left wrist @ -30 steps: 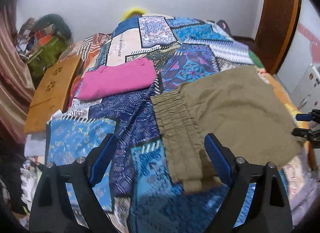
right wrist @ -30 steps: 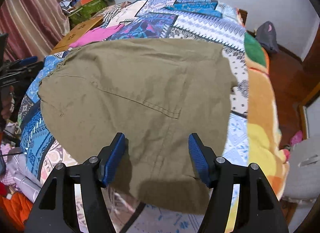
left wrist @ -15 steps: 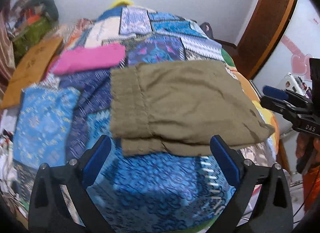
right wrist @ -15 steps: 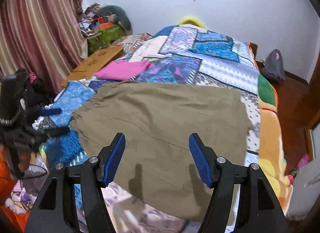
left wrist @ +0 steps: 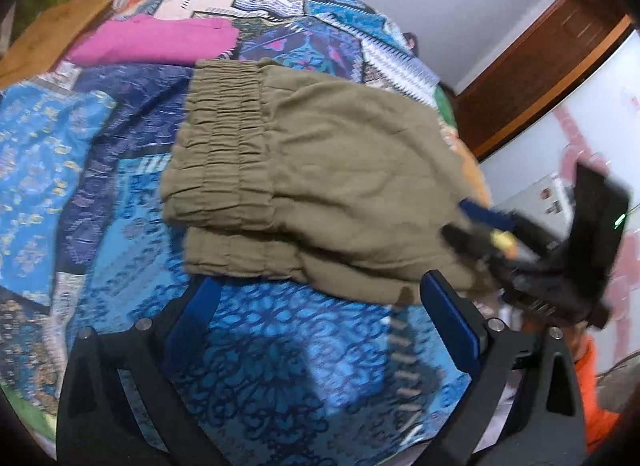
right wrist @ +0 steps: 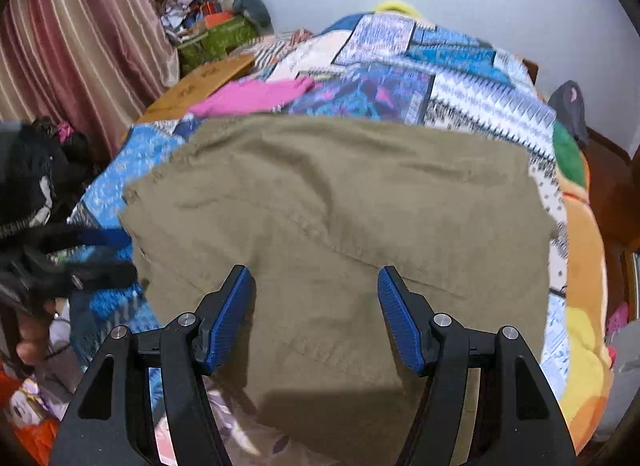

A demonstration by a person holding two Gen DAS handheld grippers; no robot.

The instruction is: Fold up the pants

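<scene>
Olive-green pants [left wrist: 320, 185] lie folded on the patchwork bedspread [left wrist: 280, 366], with the gathered elastic waistband [left wrist: 220, 137] to the left. They also fill the middle of the right wrist view [right wrist: 340, 225]. My left gripper [left wrist: 320, 314] is open and empty, just in front of the pants' near folded edge. My right gripper [right wrist: 314, 306] is open and empty, hovering over the pants' near end. The right gripper also shows in the left wrist view [left wrist: 500, 234] at the pants' right edge. The left gripper shows blurred in the right wrist view [right wrist: 92, 254] at the pants' left edge.
A folded pink garment [left wrist: 152, 41] lies beyond the pants. A wooden board [left wrist: 44, 37] and a clutter pile [right wrist: 216, 21] sit at the far left of the bed. A striped curtain [right wrist: 72, 45] hangs left. A wooden door frame [left wrist: 540, 65] stands right.
Both grippers have moved in closer to the pants, left at the waistband side, right over the leg end. The pants lie as before. Both stay open.
</scene>
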